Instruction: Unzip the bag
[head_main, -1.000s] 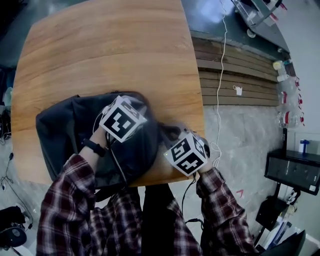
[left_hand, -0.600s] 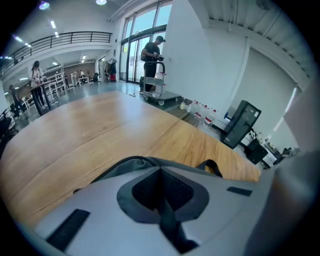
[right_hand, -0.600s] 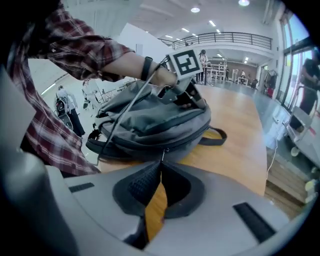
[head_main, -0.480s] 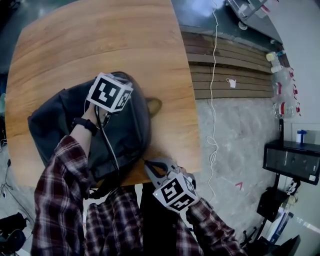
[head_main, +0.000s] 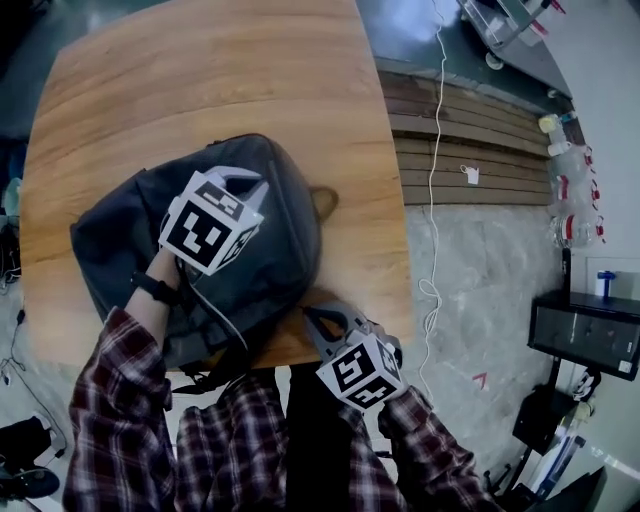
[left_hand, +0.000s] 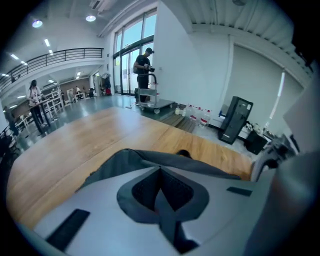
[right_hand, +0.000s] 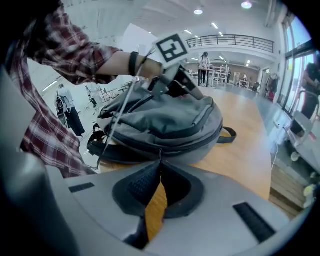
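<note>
On the pale brown wooden counter (head_main: 200, 80), toward its near edge, a dark grey fabric backpack (head_main: 270, 250) is laid flat, with a small carry loop (head_main: 322, 203) sticking out on the side away from the person. The left claw (head_main: 245, 182) is set down on the top of the backpack, and its black-and-white marker cube (head_main: 210, 222) is seen above the person's banded wrist (head_main: 155, 288). In the left gripper view the two jaws of this claw (left_hand: 160, 172) are brought together at their tips, with a ridge of the backpack's grey fabric (left_hand: 145, 157) just beyond them and the counter (left_hand: 60, 150) behind; nothing can be made out between them. The right claw (head_main: 322, 318) is held at the near edge of the counter, just beside the backpack's near right corner, with its own marker cube (head_main: 360, 370) out past the edge. In the right gripper view its jaws (right_hand: 160, 165) are closed, and a thin dark zipper pull (right_hand: 160, 154) is pinched at their very tips, reaching up to the zip line (right_hand: 190, 142) that runs round the backpack's side (right_hand: 165, 120). From that view the left claw (right_hand: 185, 85) is seen resting on the crown of the backpack, below a red plaid sleeve (right_hand: 65, 45). How far the zip is parted cannot be told.
</note>
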